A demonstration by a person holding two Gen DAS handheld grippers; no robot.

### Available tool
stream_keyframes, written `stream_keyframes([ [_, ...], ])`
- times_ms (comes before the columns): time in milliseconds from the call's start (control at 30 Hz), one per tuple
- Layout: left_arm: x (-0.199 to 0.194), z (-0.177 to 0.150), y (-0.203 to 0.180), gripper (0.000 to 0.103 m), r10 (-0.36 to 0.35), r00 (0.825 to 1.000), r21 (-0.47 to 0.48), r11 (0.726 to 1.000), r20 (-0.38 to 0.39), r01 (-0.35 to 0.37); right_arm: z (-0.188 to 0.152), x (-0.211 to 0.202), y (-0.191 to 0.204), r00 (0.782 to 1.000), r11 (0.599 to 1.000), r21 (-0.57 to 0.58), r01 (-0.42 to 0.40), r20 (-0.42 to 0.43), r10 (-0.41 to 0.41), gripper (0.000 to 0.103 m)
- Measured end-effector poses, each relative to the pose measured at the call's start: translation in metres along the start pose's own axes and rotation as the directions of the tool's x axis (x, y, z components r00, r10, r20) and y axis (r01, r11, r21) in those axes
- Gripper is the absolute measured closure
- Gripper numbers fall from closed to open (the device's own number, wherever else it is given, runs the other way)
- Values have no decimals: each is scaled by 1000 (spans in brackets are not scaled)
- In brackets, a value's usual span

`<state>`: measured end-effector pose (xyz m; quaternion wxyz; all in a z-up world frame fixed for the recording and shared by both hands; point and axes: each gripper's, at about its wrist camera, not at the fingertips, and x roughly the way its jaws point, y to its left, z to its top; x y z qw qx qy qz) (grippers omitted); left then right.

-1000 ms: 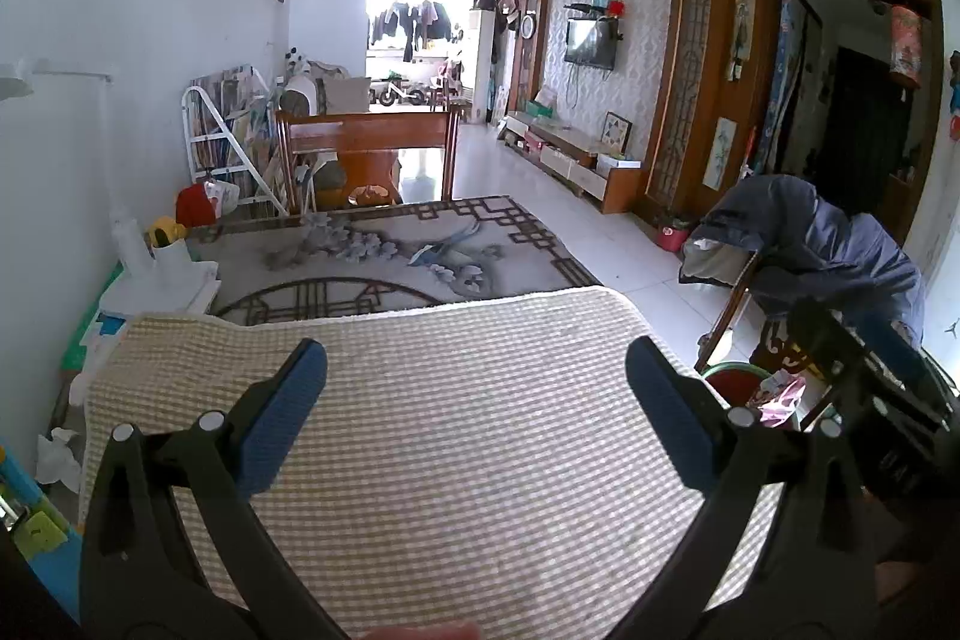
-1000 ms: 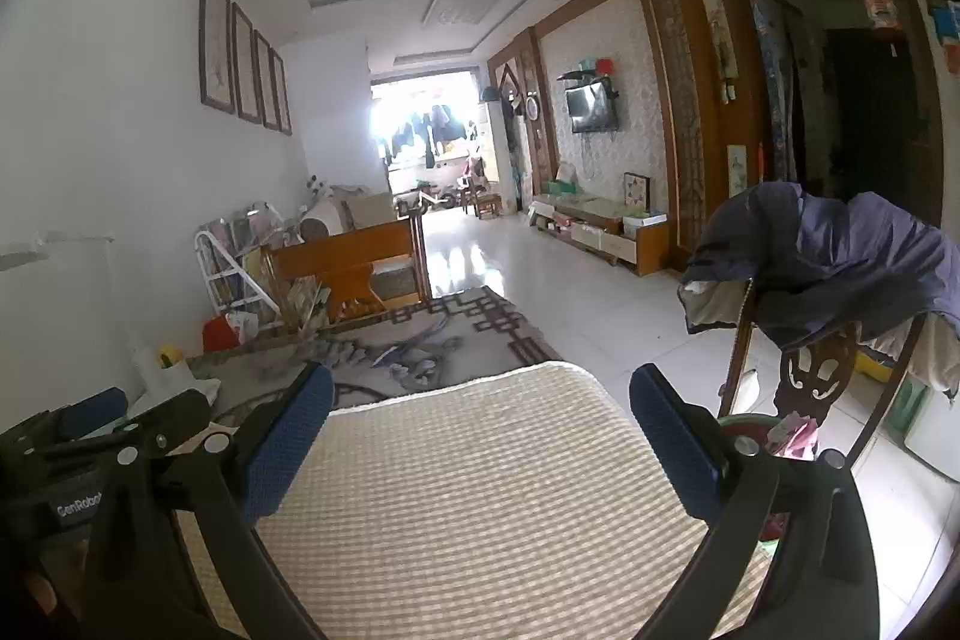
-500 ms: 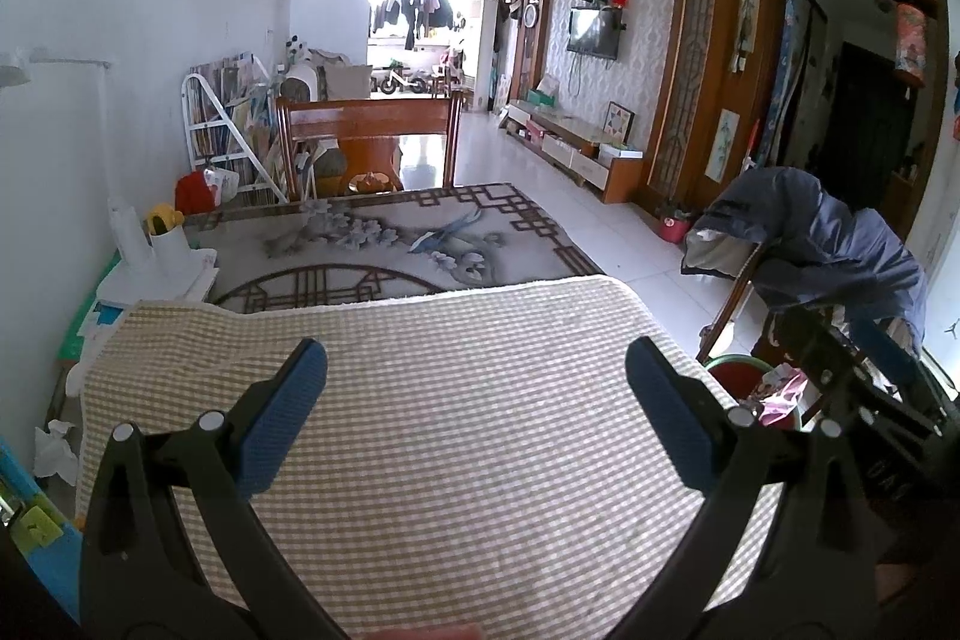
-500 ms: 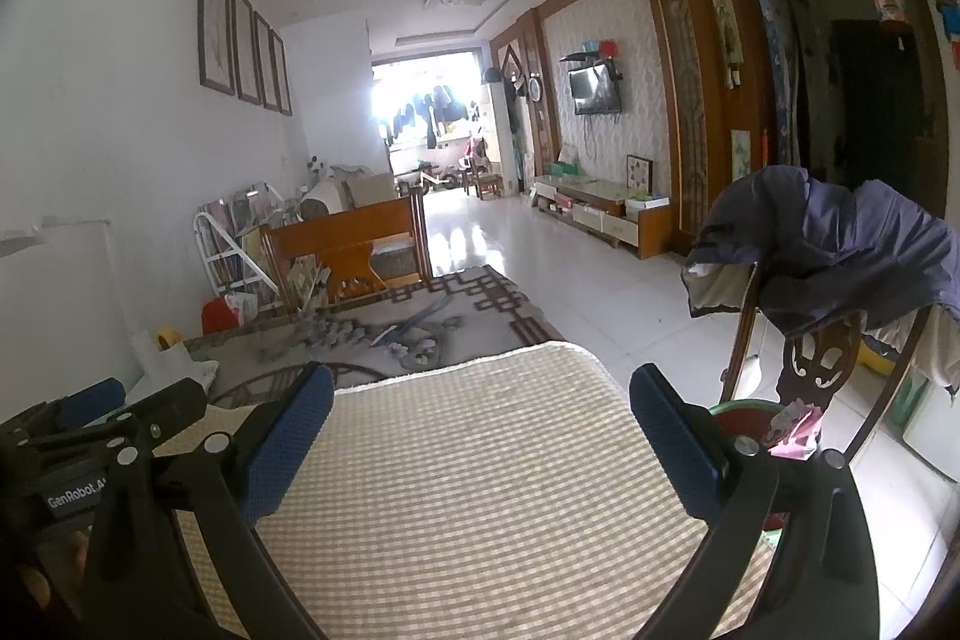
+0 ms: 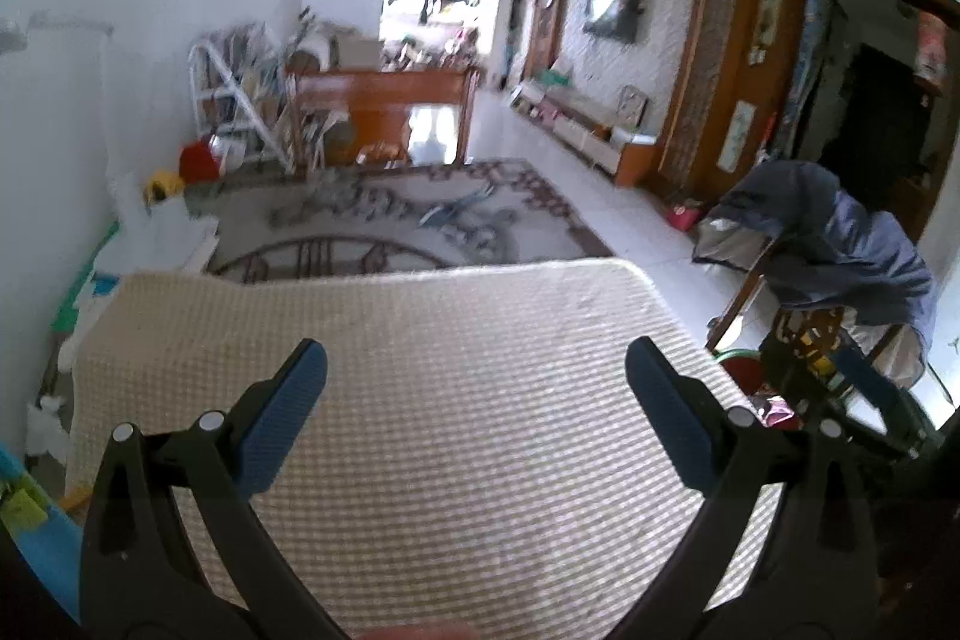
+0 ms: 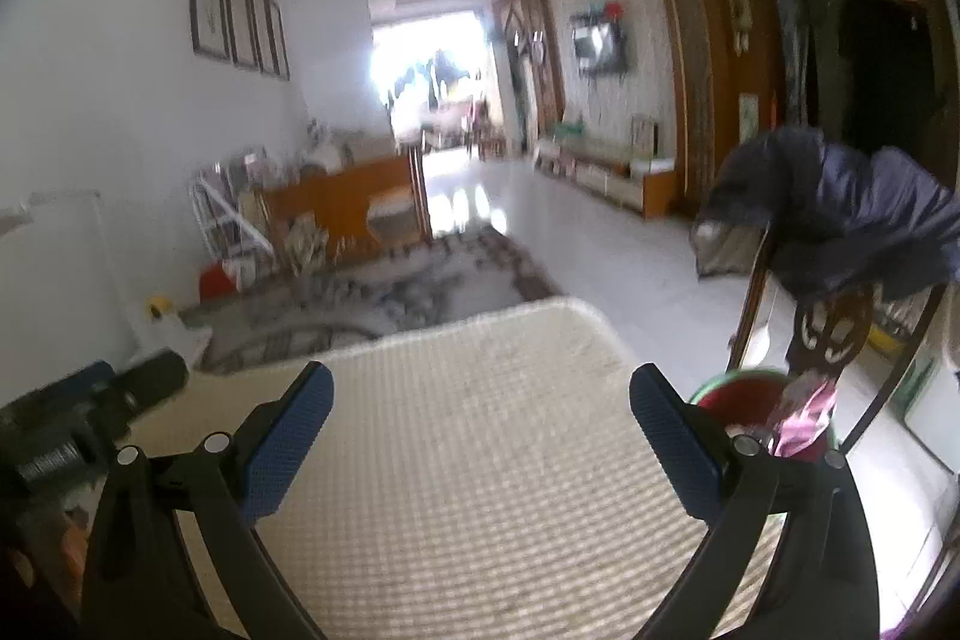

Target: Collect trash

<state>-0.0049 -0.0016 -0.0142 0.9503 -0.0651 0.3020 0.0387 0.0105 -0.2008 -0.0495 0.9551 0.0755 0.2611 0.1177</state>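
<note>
Still nothing held: both tongs, left (image 5: pixel 474 382) and right (image 6: pixel 480 400), gaping wide over bare bench (image 6: pixel 480 490). Trash in red bin (image 6: pixel 750 400), near right beside chair (image 6: pixel 834 328). Risk: snagging chair legs or tipping bin, reaching blind through blur.

Both wrist views face across the checked tabletop (image 5: pixel 480 400) roomward

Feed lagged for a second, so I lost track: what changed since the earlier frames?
Only the views drifted slightly and blurred. Left gripper and right gripper stay open and empty above the checked cloth. Nothing was grasped or released; the red bin is unmoved.
</note>
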Motion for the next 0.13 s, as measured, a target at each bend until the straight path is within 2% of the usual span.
stream_keyframes([
  [133,10,-7,15,5,46,999,-31,998,-27,-46,-16,51,-10,995,999,-49,14,-98,-19,7],
])
